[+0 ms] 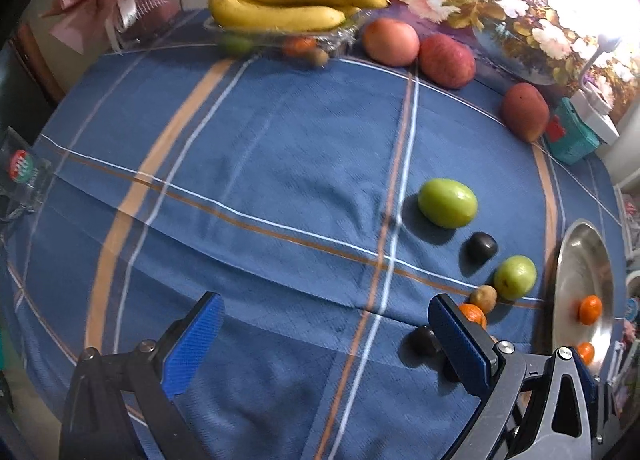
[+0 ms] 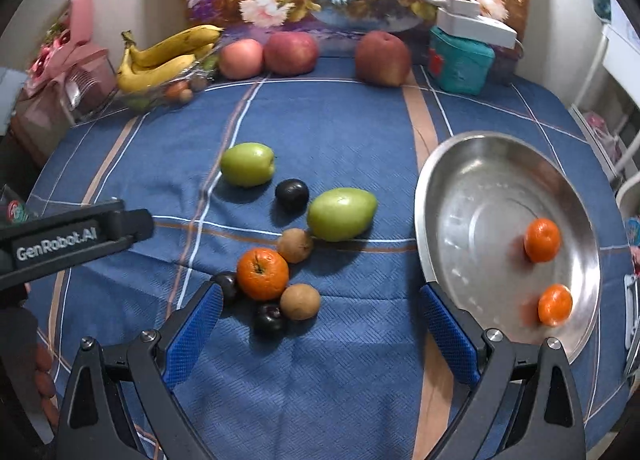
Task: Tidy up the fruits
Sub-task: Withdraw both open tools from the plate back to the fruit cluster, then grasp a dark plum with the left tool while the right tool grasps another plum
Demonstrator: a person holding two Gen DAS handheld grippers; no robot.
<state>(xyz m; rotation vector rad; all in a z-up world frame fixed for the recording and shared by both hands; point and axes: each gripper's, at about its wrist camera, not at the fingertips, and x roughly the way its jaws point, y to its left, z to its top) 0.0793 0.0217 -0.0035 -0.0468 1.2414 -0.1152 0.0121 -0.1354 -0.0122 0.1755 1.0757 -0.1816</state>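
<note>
The steel plate [image 2: 436, 196] serves as the reference landmark; it lies on the blue plaid tablecloth [image 2: 340, 112] with its near rim beside the right gripper's right-hand finger. Two small tangerines [image 2: 542, 240] rest inside it, well apart, glossy and round. Left of the plate lies a loose cluster: a larger tangerine [image 2: 262, 274] sits stem end up, touching a brown kiwi [image 2: 295, 245] and a dark plum [image 2: 228, 286]. The pear-shaped green fruit [image 2: 341, 213], closest to the plate, lies on its side, long axis running left to right with the narrow end toward the plate. A second, rounder green fruit [image 2: 248, 164] lies farther left. Beyond the plate, by the backdrop, stand three red apples [image 2: 382, 58] and a banana bunch [image 2: 164, 58] with stems pointing away from the plate. The right gripper [image 2: 320, 324] hangs above the cloth, fingers wide apart, holding nothing. The left gripper [image 1: 326, 334] likewise shows fingers spread and empty.
</note>
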